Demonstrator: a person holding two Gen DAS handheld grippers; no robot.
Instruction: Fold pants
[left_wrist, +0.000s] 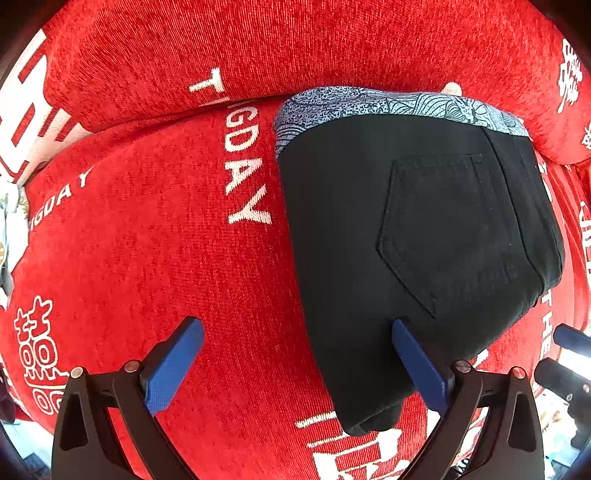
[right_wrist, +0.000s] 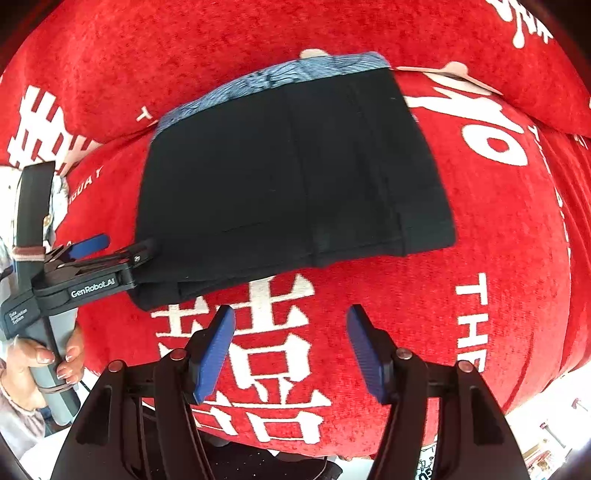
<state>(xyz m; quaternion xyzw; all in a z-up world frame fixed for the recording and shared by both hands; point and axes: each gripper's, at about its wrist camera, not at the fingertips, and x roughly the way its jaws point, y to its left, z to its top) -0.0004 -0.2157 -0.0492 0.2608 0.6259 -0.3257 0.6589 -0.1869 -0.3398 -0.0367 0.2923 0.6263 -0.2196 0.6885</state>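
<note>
Ahead of both wide-open tongs, left (left_wrist: 297, 354) and right (right_wrist: 291, 349), folded pants (right_wrist: 291, 177) lie waistband away; lower layers hidden.

folded pants (right_wrist: 291, 170) on cushion (right_wrist: 498, 258); patterned garment (right_wrist: 258, 83) beneath

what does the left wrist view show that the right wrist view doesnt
Only the left wrist view shows the back pocket stitched on the folded black pants. Only the right wrist view shows the person's hand holding the left gripper, seen from the side at the pants' near left corner, and the large white characters in front. Both show the pants lying on the red sofa cover, a blue patterned garment underneath at the far edge, and open blue fingers.
</note>
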